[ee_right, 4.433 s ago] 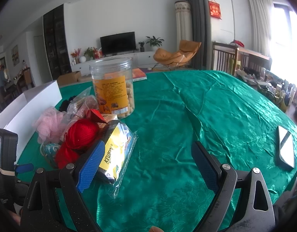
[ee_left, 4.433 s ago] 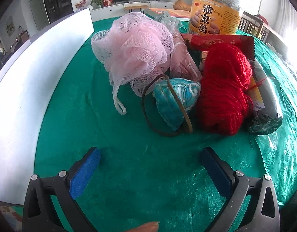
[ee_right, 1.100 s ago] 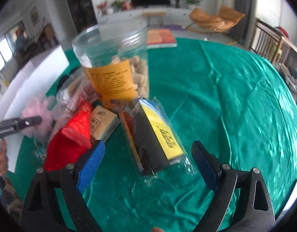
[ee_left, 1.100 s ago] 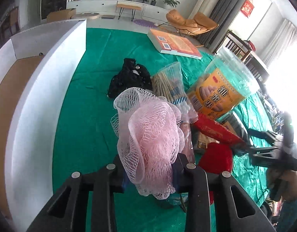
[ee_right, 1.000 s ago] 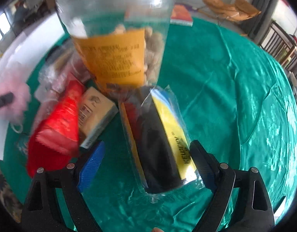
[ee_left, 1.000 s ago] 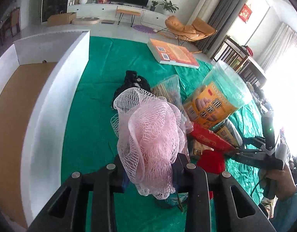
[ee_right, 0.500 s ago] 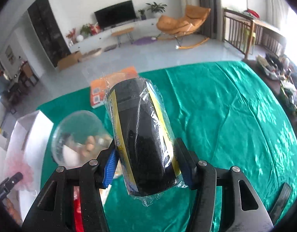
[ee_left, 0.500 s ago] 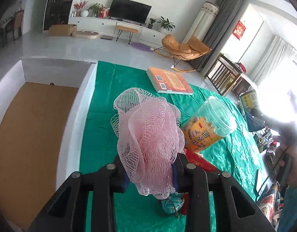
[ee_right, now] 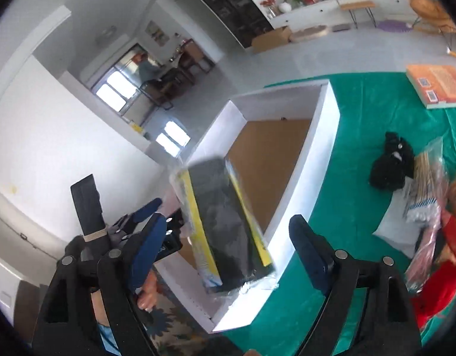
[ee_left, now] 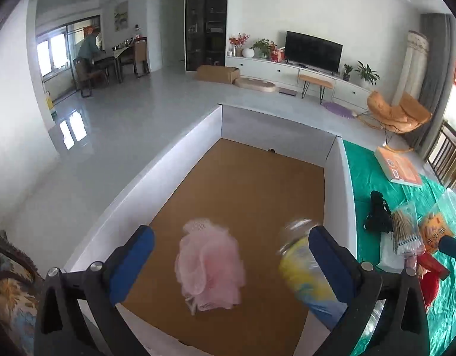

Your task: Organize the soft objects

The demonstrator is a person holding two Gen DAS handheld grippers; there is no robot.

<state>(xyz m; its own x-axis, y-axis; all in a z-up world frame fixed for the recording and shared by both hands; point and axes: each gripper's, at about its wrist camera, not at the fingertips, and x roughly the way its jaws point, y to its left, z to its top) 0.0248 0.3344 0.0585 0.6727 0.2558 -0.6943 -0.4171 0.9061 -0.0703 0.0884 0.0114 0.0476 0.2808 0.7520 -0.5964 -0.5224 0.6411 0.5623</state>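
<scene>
Bath pouf (ee_left: 210, 267), pink mesh, blurred, sits free between the spread fingers of the left gripper (ee_left: 228, 261) over the box (ee_left: 183, 160) floor; apparently just let go there. Right view: right gripper (ee_right: 228, 249) also spread, wrapped black-and-yellow packet (ee_right: 225, 225) loose and blurred above the box's near corner, presumably dropping in.

A bright living room with white walls (ee_left: 340, 6) and a glossy pale grey floor (ee_left: 133, 118) that mirrors the windows (ee_left: 51, 59). A flat television (ee_left: 314, 51) sits on a long white console (ee_left: 293, 71) among potted plants (ee_left: 366, 72) (one beside the screen). An orange lounge chair (ee_left: 398, 115) stands near grey curtains (ee_left: 435, 59). A tall black cabinet (ee_left: 206, 20) rises behind; a dining table (ee_left: 122, 55) lies further off.
</scene>
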